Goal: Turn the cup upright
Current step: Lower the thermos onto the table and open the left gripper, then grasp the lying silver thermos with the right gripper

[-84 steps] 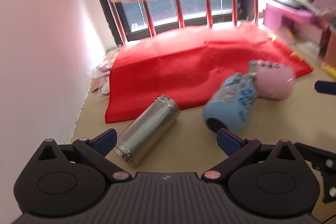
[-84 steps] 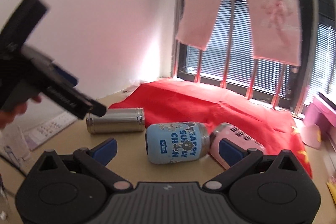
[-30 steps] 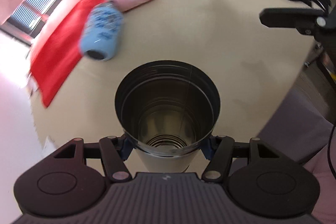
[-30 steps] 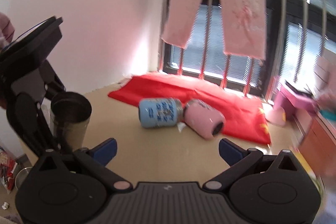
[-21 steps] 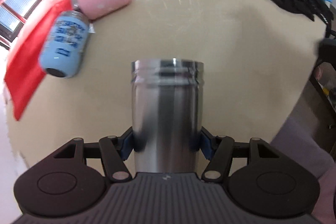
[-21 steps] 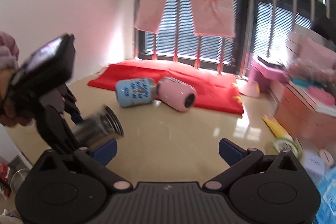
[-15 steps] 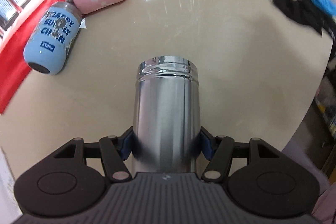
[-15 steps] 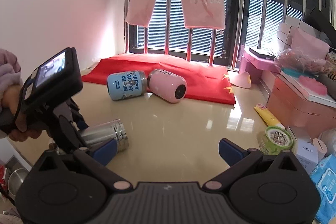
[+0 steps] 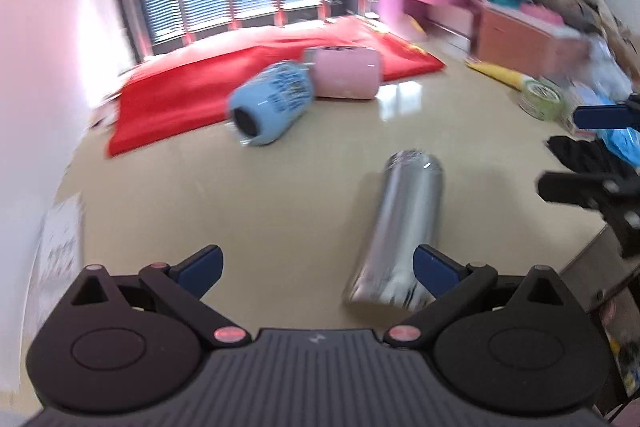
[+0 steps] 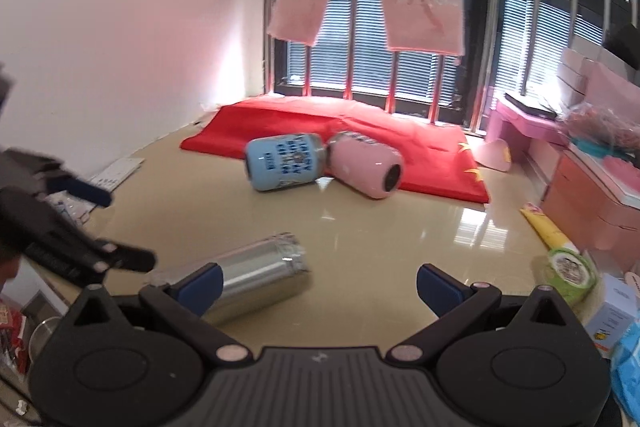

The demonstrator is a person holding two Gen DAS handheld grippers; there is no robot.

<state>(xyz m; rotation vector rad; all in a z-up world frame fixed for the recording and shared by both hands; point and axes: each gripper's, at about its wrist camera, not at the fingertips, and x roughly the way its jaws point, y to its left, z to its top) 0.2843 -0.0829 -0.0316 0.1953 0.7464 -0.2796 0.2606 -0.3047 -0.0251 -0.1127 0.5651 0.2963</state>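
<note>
A: Nearest? Left tongs (image 9: 316, 263) spread wide, gripping nothing. Right tongs (image 10: 318, 281) likewise wide apart and empty.

B: Just beyond? Shiny cylindrical steel cup (image 9: 402, 227) lying on its side on the beige tabletop (image 9: 200, 195), beside the left tongs' right fingertip, not between the fingers.

A: Farther? Light blue printed cup (image 10: 282, 167) and pink cup (image 10: 366, 169), both toppled, touching, at the edge of a red cloth (image 10: 280, 123).

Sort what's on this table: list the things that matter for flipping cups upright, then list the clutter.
For the job:
steel cup, lying on its side
blue cup, on its side
pink cup, on its side
left gripper, open
right gripper, open

Just lying about:
red cloth
green tape roll
yellow tube
pink boxes
</note>
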